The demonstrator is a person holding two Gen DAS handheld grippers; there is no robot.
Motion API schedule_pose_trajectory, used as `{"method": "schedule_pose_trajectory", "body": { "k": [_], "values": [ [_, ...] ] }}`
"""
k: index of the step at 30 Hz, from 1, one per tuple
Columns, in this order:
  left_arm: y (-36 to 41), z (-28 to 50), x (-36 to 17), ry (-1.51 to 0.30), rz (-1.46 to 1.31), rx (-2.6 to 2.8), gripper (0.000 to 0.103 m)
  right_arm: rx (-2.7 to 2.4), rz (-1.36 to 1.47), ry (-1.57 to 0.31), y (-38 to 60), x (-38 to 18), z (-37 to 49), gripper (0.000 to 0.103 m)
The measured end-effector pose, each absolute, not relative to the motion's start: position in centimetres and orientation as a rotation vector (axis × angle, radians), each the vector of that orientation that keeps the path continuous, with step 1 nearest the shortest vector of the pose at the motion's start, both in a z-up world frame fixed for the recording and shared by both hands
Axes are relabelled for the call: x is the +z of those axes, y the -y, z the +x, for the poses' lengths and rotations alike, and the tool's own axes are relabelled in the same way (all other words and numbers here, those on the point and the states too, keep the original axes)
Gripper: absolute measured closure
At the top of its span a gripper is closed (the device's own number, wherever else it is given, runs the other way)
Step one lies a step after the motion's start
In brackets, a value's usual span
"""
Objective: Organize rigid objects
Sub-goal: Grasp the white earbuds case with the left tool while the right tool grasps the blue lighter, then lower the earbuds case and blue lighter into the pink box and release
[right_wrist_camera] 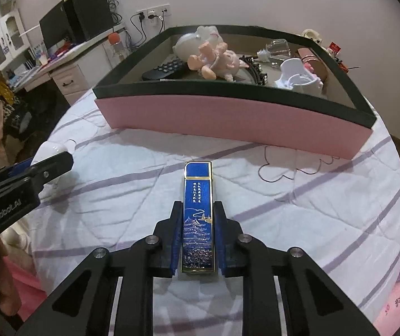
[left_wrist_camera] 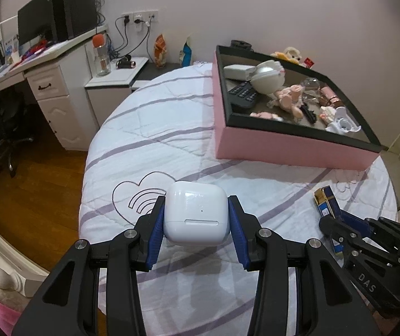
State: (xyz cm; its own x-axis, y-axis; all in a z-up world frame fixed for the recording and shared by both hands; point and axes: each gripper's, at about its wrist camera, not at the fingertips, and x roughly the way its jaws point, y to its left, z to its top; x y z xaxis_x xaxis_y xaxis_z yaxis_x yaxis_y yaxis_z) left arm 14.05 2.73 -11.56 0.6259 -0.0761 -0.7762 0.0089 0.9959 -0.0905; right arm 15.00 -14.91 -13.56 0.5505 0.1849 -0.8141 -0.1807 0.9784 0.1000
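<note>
Left gripper (left_wrist_camera: 197, 224) is clamped on a white earbud case (left_wrist_camera: 196, 216), held just above the bed (left_wrist_camera: 171, 128). Right gripper (right_wrist_camera: 198, 238) is closed on a blue lighter (right_wrist_camera: 198, 218); the pink box (right_wrist_camera: 228, 117) sits ahead of both.
</note>
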Motion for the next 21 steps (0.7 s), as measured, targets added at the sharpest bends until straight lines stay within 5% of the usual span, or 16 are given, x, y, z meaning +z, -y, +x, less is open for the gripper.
{"method": "schedule_pose_trajectory", "body": {
  "k": [21],
  "values": [
    [1.8, 16.4, 0.7, -0.722, -0.046, -0.141, 0.060, 0.268, 0.032, -0.723, 18.6, 1.0, 16.7, 0.083]
  ]
}}
